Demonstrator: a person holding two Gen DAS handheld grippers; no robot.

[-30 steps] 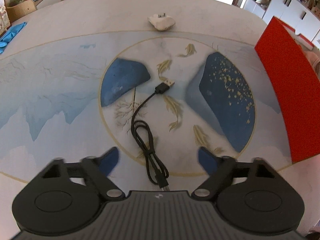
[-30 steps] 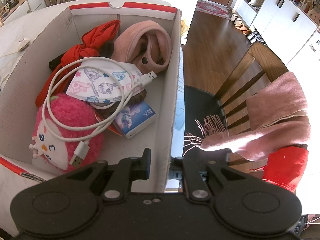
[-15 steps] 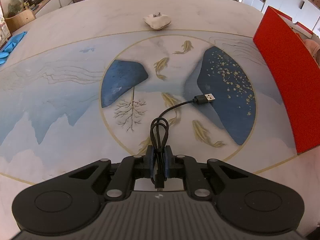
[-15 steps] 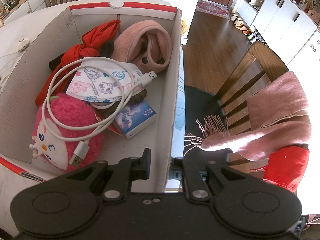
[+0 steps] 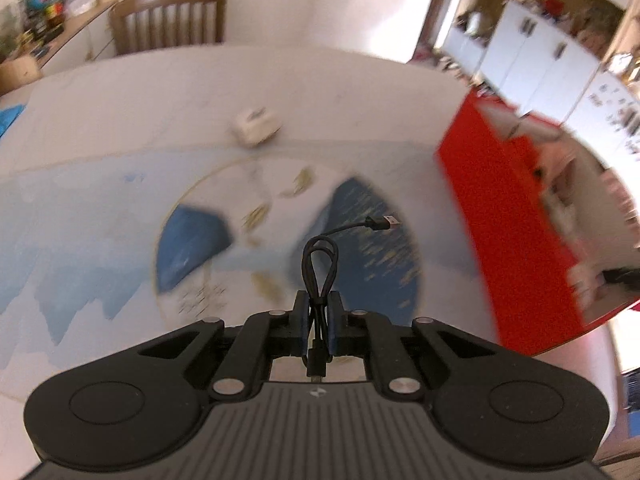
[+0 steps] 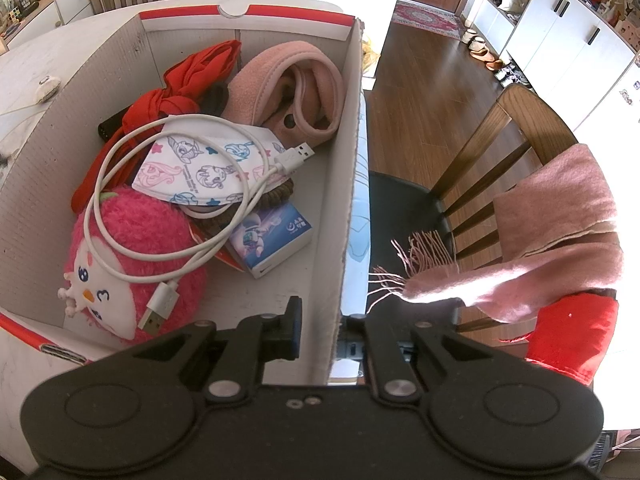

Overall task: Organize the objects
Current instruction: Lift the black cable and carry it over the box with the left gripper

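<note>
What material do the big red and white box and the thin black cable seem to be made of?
The big red and white box looks like corrugated cardboard: its cut edge shows fluting, and the inner walls are matte grey. The thin black cable seems rubber or plastic coated, smooth and bending in soft loops; its plug tip looks like metal.

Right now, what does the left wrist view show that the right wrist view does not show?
Only the left wrist view shows the left gripper shut on a looped black cable, above the painted table.

Only the right wrist view shows the right gripper clamped on the box wall, and the contents: a white cable, a printed mask and a pink plush toy.

Both show the red and white box and the small white object on the table.
</note>
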